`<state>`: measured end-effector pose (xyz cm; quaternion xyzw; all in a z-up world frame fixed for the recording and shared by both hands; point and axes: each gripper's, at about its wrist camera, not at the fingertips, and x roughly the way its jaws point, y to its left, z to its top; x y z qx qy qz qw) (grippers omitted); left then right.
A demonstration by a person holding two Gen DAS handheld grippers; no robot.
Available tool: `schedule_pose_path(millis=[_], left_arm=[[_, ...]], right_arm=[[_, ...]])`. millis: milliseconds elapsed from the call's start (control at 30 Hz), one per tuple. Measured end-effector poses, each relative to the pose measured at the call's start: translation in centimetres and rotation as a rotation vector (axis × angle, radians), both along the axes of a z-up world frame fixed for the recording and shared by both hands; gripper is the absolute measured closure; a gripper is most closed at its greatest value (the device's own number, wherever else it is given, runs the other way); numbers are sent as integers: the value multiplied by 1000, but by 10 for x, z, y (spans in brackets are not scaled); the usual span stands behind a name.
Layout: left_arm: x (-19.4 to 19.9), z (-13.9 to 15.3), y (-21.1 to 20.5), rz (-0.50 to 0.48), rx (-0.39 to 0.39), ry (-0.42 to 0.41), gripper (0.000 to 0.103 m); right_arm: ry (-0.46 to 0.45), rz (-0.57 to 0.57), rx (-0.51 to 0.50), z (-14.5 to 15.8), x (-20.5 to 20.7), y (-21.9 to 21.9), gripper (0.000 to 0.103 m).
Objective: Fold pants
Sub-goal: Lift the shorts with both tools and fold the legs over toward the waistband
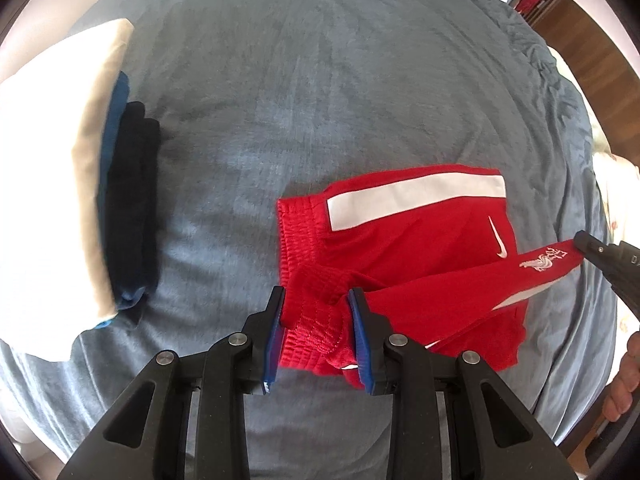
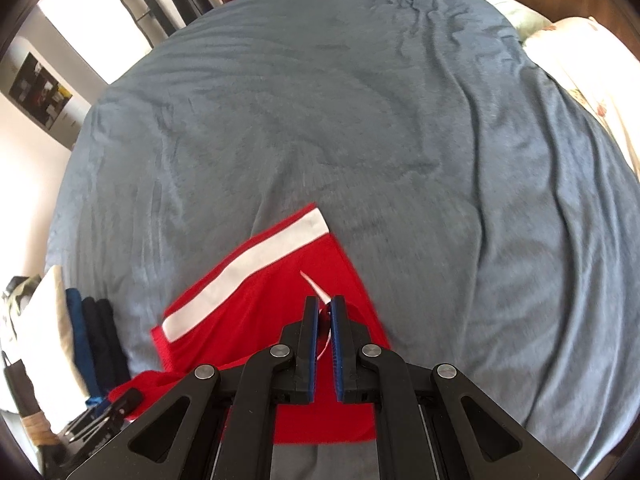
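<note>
Red shorts (image 1: 404, 236) with a white side stripe lie on the grey bedspread (image 1: 320, 80), one half lifted and being folded over. My left gripper (image 1: 316, 296) is shut on the bunched red waistband. My right gripper (image 2: 325, 306) is shut on the hem of the lifted leg, near the crest; it shows in the left wrist view (image 1: 580, 240) at the right. In the right wrist view the shorts (image 2: 256, 304) lie under and left of the fingers.
A stack of folded clothes (image 1: 128, 208), dark and blue with a white piece on top, sits at the left of the bed; it also shows in the right wrist view (image 2: 92, 340). Pillows (image 2: 592, 64) lie at the far right. Furniture stands beyond the bed.
</note>
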<state>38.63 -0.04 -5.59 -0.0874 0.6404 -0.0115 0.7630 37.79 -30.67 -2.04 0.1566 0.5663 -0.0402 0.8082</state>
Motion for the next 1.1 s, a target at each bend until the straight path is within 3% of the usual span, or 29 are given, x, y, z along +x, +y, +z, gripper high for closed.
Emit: schedule_pose_path(millis=[167,233,267,300,467,567,633,833,1033,1067,1100], left_arm=[[13,-7,-4,-7,6,-3,69],[15,-5,-5,-17,25,-34,62],[16,-2,-6,-37,53,-58,52],[16,1,-8,-66,77,-85,44],[14,11,-17,-290,148,-214,38],[18,5,-20,-405,164,-239,38],[26,0,-18,-432,140,-234,38],[48,-22,-9,-405,-2,-163,38],[46,-38,-7,-361,-34,-126,40],[45,-40,-8,-357,-41,-120,46],[44,-42,-9,-358,-56,-114,63]], right_arm=[[14,16,3,-23,27,-2,96],[14,21,1,-30,37,-2,96],[14,21,4,-32,42,-2,96],[13,23,5,-35,46,-3,96],[6,36,-29,-44,65,0,96],[-6,64,-75,-50,74,6,96],[-10,82,-89,-54,79,10,96],[-22,96,-111,-62,90,14,96],[-26,96,-124,-67,91,14,96],[-28,96,-128,-68,91,14,96],[-29,95,-128,-69,89,14,96]])
